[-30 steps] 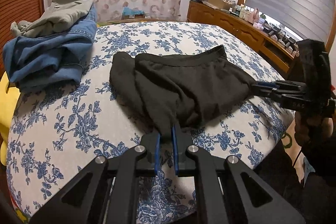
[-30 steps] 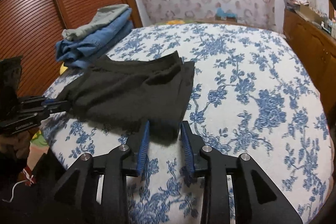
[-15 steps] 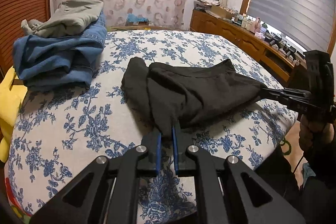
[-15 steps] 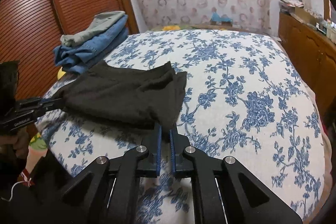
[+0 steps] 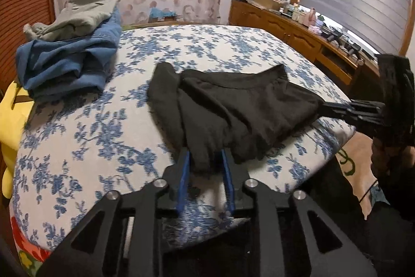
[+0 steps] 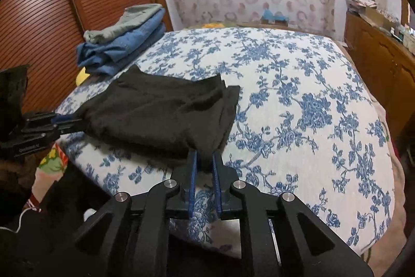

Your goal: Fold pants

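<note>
Black pants [image 5: 233, 105] lie folded on the blue-flowered bedspread [image 5: 207, 48] near its front edge. In the left wrist view my left gripper [image 5: 205, 160] stands open, its blue pads either side of a corner of the black cloth. The right gripper [image 5: 334, 108] shows at the right, at the pants' other corner. In the right wrist view my right gripper [image 6: 205, 160] has its pads parted a little around a corner of the pants [image 6: 160, 113]. The left gripper [image 6: 64, 123] shows at the left edge.
A stack of folded blue jeans with a grey garment on top [image 5: 70, 53] sits at the bed's back left, also in the right wrist view [image 6: 124, 38]. A wooden dresser [image 5: 298, 33] with clutter runs along the right wall. A slatted wooden door [image 6: 77, 4] is on the left.
The left gripper, shut on the pants' corner before, has opened. The right gripper shut on its corner half a second ago and its pads have now parted slightly. The pants settled on the bed.
</note>
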